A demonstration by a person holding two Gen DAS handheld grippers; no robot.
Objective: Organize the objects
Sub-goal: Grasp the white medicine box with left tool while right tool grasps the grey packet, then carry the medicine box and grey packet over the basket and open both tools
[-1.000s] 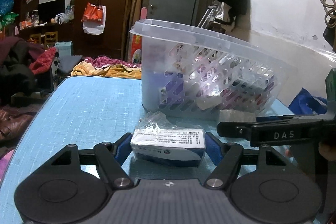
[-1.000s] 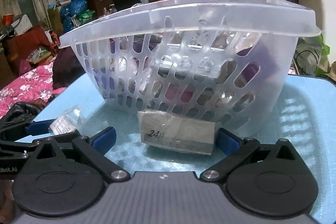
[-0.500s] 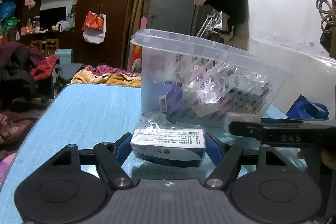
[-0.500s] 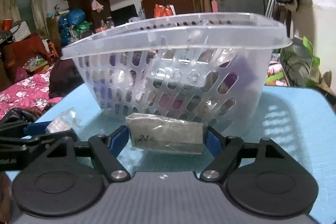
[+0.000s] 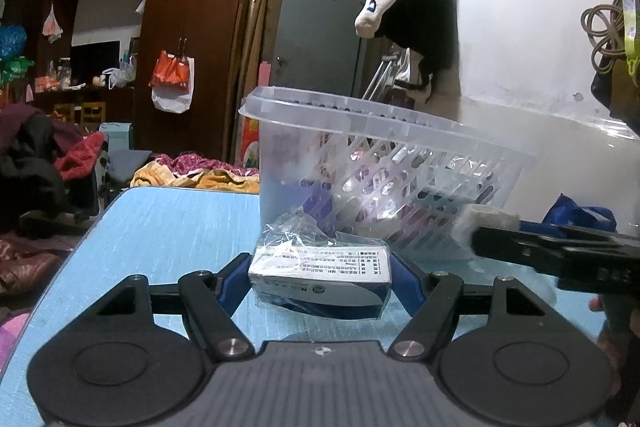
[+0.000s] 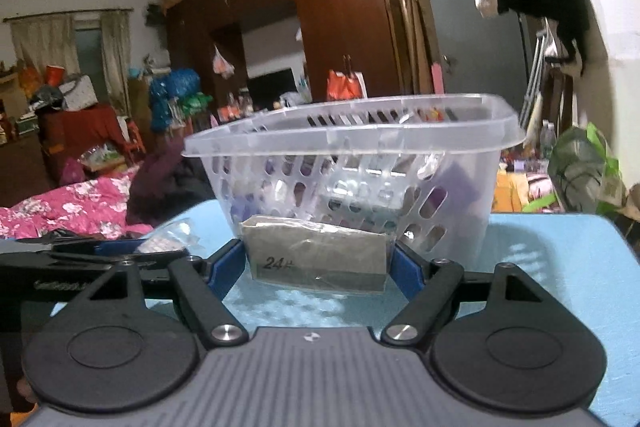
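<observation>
My left gripper (image 5: 320,273) is shut on a white and blue box in a clear plastic bag (image 5: 320,269), held just above the blue table (image 5: 160,239). My right gripper (image 6: 318,259) is shut on a grey-brown packet marked "24" (image 6: 316,255), lifted above the table. A clear slotted plastic basket (image 6: 352,163) with several items inside stands just beyond both grippers; it also shows in the left wrist view (image 5: 384,183). The right gripper also shows in the left wrist view (image 5: 560,251) at the right, the left gripper in the right wrist view (image 6: 100,259) at the left.
The table's far edge (image 5: 180,189) borders piles of clothes. A white wall (image 5: 540,47) with a hanging garment stands behind the basket. Wardrobes and clutter fill the room beyond. A green bag (image 6: 580,167) sits right of the basket.
The right gripper closed on the "24" packet and lifted it, so the basket looks lower and farther. The left gripper rose slightly, still holding its box.
</observation>
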